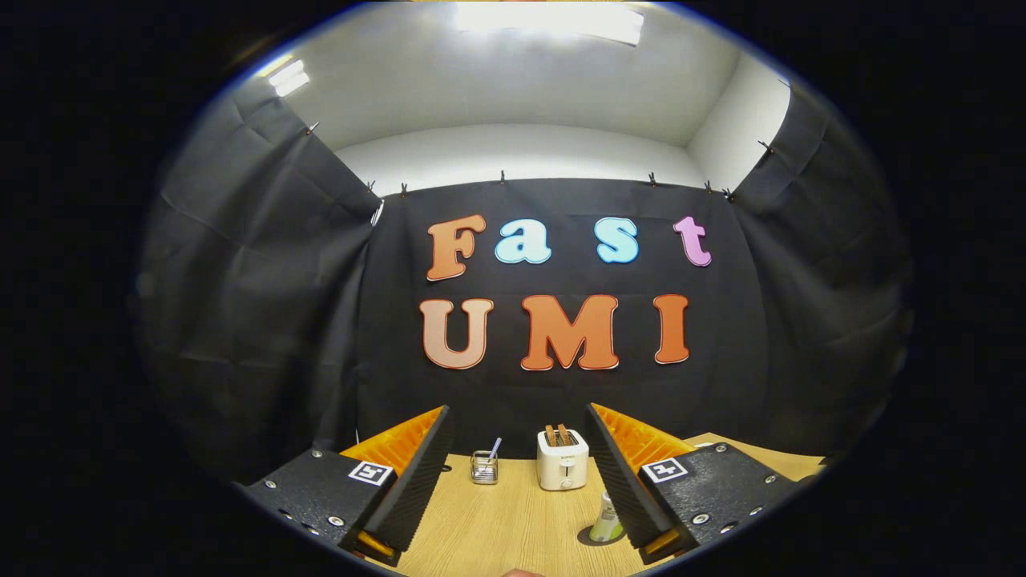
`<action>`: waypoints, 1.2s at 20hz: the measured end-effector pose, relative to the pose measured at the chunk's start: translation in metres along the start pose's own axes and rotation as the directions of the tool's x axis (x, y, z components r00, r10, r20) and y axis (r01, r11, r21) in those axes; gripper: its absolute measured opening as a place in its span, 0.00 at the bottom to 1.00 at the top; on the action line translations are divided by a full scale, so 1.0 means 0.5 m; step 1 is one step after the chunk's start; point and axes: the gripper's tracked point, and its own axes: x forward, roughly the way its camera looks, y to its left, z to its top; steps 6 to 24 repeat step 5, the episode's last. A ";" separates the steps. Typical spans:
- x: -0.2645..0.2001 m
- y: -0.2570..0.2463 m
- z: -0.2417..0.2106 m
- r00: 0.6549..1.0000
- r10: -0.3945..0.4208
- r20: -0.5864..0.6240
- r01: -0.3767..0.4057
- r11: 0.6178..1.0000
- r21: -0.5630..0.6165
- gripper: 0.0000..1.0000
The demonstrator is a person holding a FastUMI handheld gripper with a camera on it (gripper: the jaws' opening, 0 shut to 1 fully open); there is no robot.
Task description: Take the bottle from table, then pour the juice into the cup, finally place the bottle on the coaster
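Gripper (517, 481) is held wide apart over the surface (497, 525), gripping nothing, bottle (607, 519) seen just beside the right finger, toaster (563, 459) farther back.

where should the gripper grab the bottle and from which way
Probably around its body, coming in level from the front. The bottle stands upright on the table, partly hidden behind the right finger. The gripper is open and wide enough; shift it right to centre the bottle.
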 end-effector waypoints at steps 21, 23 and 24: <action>-0.003 0.002 0.010 1.000 0.012 0.016 -0.012 1.000 0.001 0.97; -0.003 0.002 0.010 1.000 0.012 0.016 -0.012 1.000 0.001 0.97; -0.003 0.002 0.010 1.000 0.012 0.016 -0.012 1.000 0.001 0.97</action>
